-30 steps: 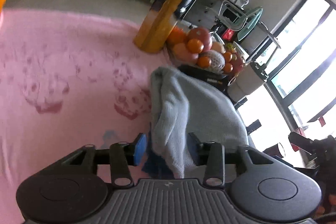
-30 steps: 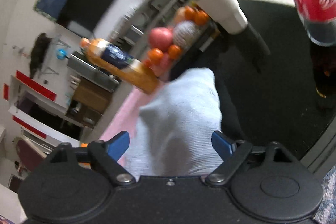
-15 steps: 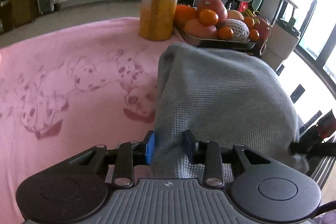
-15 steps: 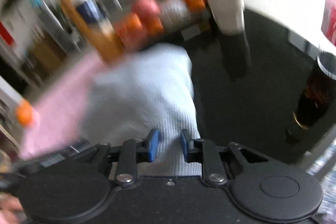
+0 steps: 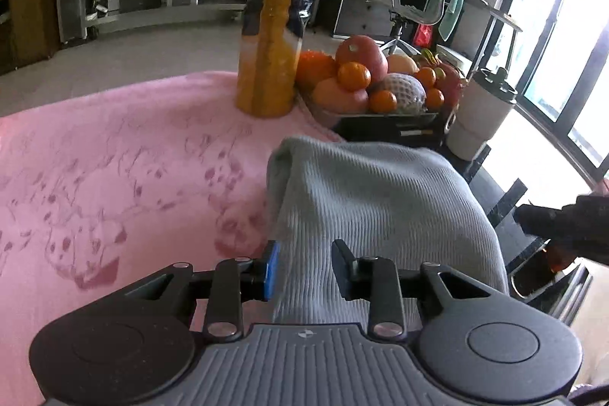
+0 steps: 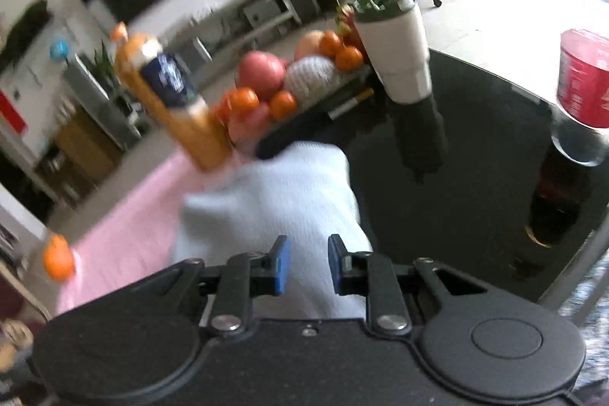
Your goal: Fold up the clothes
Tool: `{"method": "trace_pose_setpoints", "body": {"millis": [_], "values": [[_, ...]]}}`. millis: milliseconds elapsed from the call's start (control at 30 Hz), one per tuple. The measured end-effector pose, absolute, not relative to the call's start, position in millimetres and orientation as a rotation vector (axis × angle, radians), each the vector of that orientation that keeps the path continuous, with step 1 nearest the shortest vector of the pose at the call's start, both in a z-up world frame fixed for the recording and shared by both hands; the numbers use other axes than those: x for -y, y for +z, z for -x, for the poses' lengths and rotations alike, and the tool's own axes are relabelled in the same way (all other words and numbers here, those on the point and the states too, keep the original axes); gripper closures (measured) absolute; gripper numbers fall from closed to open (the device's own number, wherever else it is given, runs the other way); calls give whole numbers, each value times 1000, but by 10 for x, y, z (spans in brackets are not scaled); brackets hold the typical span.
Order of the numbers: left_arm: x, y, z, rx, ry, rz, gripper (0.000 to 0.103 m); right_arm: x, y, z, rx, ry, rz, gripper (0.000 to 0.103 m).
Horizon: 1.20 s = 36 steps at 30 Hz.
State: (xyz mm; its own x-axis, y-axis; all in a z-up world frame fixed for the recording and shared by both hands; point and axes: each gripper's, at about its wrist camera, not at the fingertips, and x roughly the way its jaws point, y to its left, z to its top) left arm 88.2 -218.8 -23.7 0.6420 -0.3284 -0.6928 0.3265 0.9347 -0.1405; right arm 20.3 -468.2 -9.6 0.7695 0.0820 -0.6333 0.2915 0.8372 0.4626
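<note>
Both pairs of jaws clamped on grey knit garment point(image 5: 380, 208): left gripper point(image 5: 304, 265) and right gripper point(image 6: 308, 263) each pinching its near edge, probably to carry that edge as one fold. Garment draped at right edge of pink blanket point(image 5: 114, 170), partly over dark table point(image 6: 475, 177), near juice bottle point(image 5: 274, 25) and fruit tray point(image 5: 380, 117).

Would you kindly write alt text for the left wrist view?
The left gripper grips a grey knit garment above a pink dog-print blanket. Behind stand an orange juice bottle, a fruit tray and a white tumbler.
</note>
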Motion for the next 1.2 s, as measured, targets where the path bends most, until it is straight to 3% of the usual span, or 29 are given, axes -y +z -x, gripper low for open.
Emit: {"method": "trace_pose_setpoints", "body": {"millis": [133,333,667,900,1133,1200], "values": [[2357,-496,-1147,-864,-297,-80,67,4617,-135,-530,-671,-103,-573,82],[2330,-648,-1112,-855,-237,-89,63,4354,-331,-773,-804,-116,-409,81],[2212,-246,-789,-910,-279,-29,59,4422,-43,-143,-670,-87,-496,77],[2174,-42,-260,-995,-295,-36,37,4360,11,433,-699,-136,-583,50],[2231,142,137,-971,-290,-149,31,4206,91,671,-826,-212,-554,17],[2216,233,210,-958,-303,-140,24,4132,225,751,-836,-219,-498,10]]}}
